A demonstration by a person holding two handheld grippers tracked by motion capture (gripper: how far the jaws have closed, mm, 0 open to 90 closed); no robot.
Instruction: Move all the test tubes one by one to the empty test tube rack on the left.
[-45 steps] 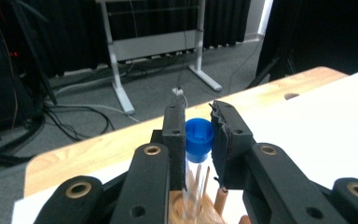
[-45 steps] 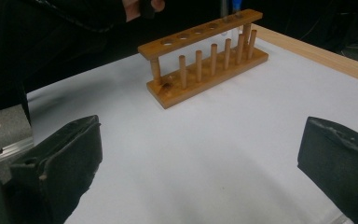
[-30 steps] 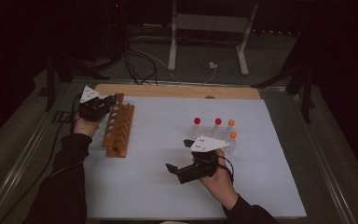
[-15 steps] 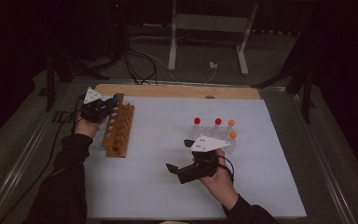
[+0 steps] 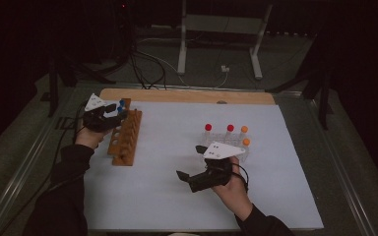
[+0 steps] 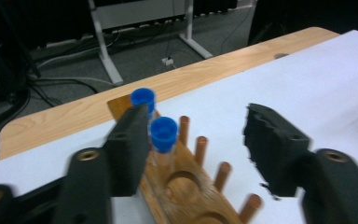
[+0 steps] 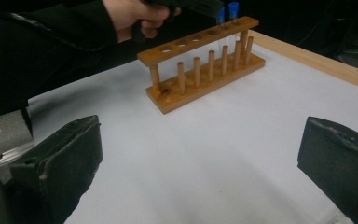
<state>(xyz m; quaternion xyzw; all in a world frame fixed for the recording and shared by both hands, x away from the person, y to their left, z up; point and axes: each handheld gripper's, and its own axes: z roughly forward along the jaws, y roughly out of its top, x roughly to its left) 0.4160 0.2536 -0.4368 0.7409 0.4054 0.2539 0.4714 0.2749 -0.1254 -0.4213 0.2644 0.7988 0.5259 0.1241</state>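
Two clear tubes with blue caps (image 6: 163, 133), standing upright in far end of wooden rack (image 5: 125, 136), long axes vertical, caps up. Left gripper (image 6: 196, 140) just opened, jaws apart around nearer tube, pads not pressing. Right gripper (image 7: 200, 168) wide apart over white mat (image 5: 177, 196), holding nothing.

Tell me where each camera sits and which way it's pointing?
High view: above the table, looking forward and down; forearms, both hands.
Left gripper view: on the left gripper, facing the blue-capped tubes; its open fingers.
Right gripper view: on the right gripper, facing the wooden rack; its open fingers.
All share the rack.
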